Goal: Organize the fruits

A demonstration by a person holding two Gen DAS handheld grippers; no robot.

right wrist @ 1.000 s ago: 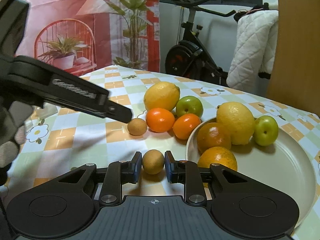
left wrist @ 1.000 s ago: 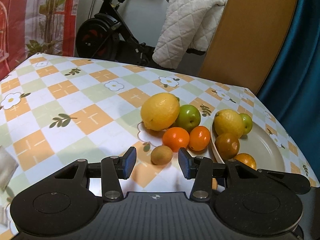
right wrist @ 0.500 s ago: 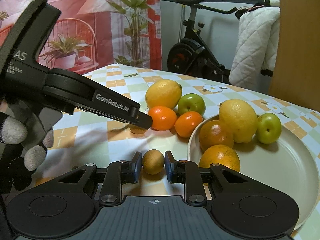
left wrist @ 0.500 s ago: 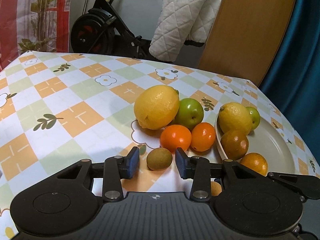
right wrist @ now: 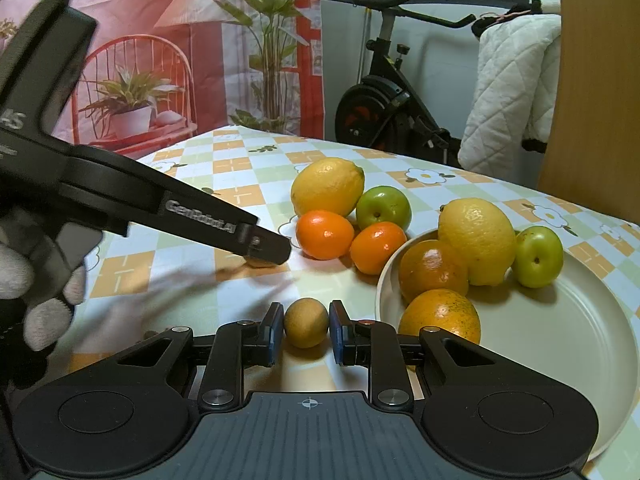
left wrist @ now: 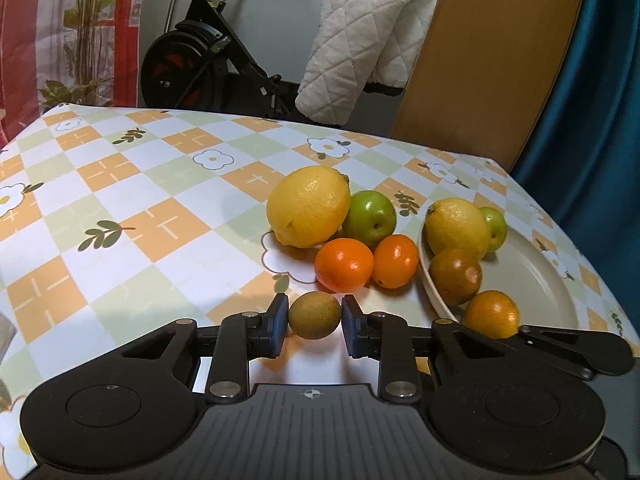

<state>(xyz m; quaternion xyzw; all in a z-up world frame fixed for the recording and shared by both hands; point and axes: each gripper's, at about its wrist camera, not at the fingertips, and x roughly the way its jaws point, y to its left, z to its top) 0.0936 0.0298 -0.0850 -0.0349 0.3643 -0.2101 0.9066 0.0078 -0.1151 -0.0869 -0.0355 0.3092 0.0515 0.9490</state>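
Two tongs and twelve fruits on a bench [left wrist: 132, 216] covered with a checked, flowered cloth.

Left tongs [left wrist: 315, 318]: its jaws have just been closing and now press from both sides on one small brown-green fruit [left wrist: 315, 315], which sits low over the cloth just in front of the loose fruit group.

Right tongs [right wrist: 306, 326]: closed on a second small brown fruit [right wrist: 306, 322], pads against its two sides, just beside the rim of the plate [right wrist: 560, 344].

Loose on the cloth, four fruits touching in a cluster: one lemon [left wrist: 308, 206], one green apple [left wrist: 370, 214] and two small oranges [left wrist: 344, 265], [left wrist: 395, 255].

On the plate, four fruits gathered at its near-left part: one lemon [right wrist: 476, 240], one green apple [right wrist: 538, 256] and two larger, darker oranges [right wrist: 432, 270], [right wrist: 440, 314]. The rest of the plate is bare.

Totals: two lemons, two green apples, two small oranges, two darker oranges, two small brown fruits; the last pair held, one in each tongs.

In the right wrist view the left tongs reaches in from the left, gripped by a gloved hand [right wrist: 36, 280]; the fruit at its tip is mostly hidden.

Behind the bench: one exercise bike [left wrist: 200, 64] with one white quilted cloth [left wrist: 360, 40] draped over it.
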